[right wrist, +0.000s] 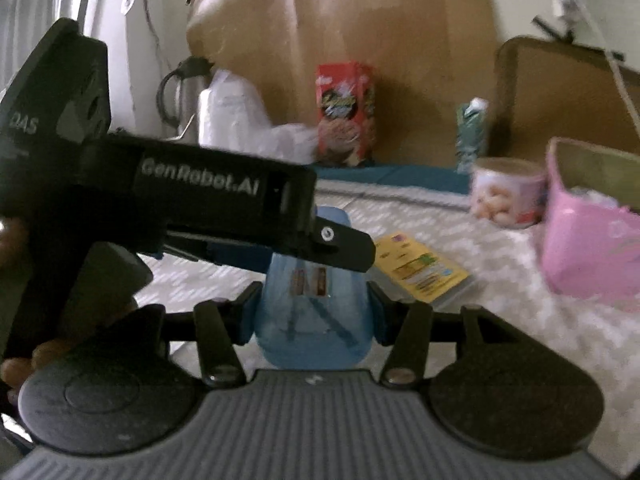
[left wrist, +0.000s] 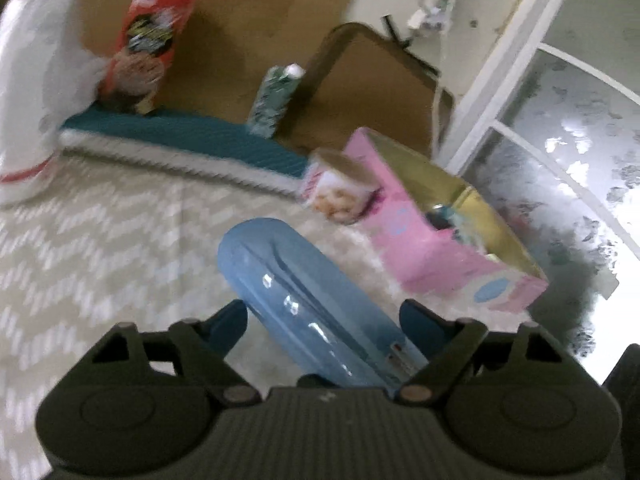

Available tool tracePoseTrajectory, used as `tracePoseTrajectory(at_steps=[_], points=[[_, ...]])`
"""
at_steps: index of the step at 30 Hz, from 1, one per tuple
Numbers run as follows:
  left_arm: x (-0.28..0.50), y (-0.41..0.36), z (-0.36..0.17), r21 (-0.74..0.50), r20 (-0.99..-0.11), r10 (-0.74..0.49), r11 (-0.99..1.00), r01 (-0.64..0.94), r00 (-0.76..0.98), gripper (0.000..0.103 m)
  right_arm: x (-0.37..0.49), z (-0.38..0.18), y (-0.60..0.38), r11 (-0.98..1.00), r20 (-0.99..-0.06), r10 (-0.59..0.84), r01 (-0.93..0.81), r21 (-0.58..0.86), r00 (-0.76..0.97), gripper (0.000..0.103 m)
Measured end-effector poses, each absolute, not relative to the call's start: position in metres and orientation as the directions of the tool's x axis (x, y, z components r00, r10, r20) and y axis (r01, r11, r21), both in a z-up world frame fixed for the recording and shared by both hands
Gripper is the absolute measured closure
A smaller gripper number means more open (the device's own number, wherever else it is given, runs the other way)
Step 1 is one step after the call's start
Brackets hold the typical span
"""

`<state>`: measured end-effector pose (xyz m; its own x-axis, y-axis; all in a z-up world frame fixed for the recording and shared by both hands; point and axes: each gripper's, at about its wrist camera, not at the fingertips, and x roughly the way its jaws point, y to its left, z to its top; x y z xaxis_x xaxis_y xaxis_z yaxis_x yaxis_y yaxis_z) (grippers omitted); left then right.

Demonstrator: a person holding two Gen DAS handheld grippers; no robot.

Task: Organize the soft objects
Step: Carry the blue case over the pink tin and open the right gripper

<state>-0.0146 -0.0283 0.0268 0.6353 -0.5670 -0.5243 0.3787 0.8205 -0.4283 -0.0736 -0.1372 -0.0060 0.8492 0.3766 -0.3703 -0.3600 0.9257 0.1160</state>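
A soft light-blue pack (left wrist: 304, 292) lies lengthwise between both grippers over a pale zigzag-patterned cover (left wrist: 100, 240). My left gripper (left wrist: 324, 312) stands open around the pack's end. The right finger is against the pack, and a thin gap shows at the left finger. In the right wrist view, my right gripper (right wrist: 314, 312) is shut on the blue pack (right wrist: 316, 320), with a pad pressing on each side. The left gripper's black housing (right wrist: 192, 196) crosses from the left, one finger (right wrist: 340, 246) lying over the pack's far end. An open pink box (left wrist: 432, 248) stands to the right.
A round snack tub (right wrist: 508, 192) sits beside the pink box (right wrist: 588, 240). A yellow packet (right wrist: 420, 268) lies flat nearby. At the back stand a red cereal box (right wrist: 346, 112), a green carton (right wrist: 472, 132), a white bag (right wrist: 236, 120), a kettle (right wrist: 180, 96) and a teal cloth (left wrist: 180, 136).
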Motion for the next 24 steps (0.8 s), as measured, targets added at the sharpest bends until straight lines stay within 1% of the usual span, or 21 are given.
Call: tracePoseTrajectory(at_steps=[7, 12, 15, 16, 17, 20, 22, 24], points=[[0.007, -0.108, 0.072, -0.323, -0.483, -0.62, 0.783, 0.532, 0.619, 0.019, -0.077, 0.016, -0.183, 0.972, -0.228, 0.235, -0.23, 0.05, 0.945, 0.047], [0.034, -0.176, 0.086, -0.287, -0.476, -0.67, 0.731, 0.619, 0.569, 0.019, -0.068, 0.028, -0.23, 0.995, -0.174, 0.095, -0.091, 0.029, 0.98, 0.047], [0.051, -0.212, 0.085, -0.243, -0.491, -0.667, 0.723, 0.647, 0.561, 0.018, -0.053, 0.03, -0.258, 1.0, -0.177, 0.021, -0.017, 0.025, 0.984, 0.047], [0.058, -0.224, 0.084, -0.217, -0.496, -0.657, 0.727, 0.651, 0.567, 0.014, -0.045, 0.03, -0.265, 1.0, -0.186, -0.001, 0.005, 0.02, 0.983, 0.046], [0.063, -0.232, 0.082, -0.193, -0.5, -0.642, 0.737, 0.648, 0.581, 0.012, -0.036, 0.029, -0.272, 1.0, -0.195, -0.026, 0.029, 0.012, 0.981, 0.046], [0.085, -0.25, 0.072, -0.123, -0.534, -0.558, 0.794, 0.595, 0.635, 0.012, 0.0, 0.02, -0.289, 0.996, -0.251, -0.093, 0.092, -0.013, 0.964, 0.045], [0.091, -0.244, 0.069, -0.141, -0.546, -0.54, 0.813, 0.565, 0.641, 0.012, 0.015, 0.013, -0.295, 0.992, -0.285, -0.128, 0.127, -0.023, 0.95, 0.041], [0.089, -0.23, 0.069, -0.171, -0.533, -0.556, 0.809, 0.562, 0.638, 0.012, 0.014, 0.01, -0.302, 0.99, -0.286, -0.136, 0.143, 0.002, 0.949, 0.04]])
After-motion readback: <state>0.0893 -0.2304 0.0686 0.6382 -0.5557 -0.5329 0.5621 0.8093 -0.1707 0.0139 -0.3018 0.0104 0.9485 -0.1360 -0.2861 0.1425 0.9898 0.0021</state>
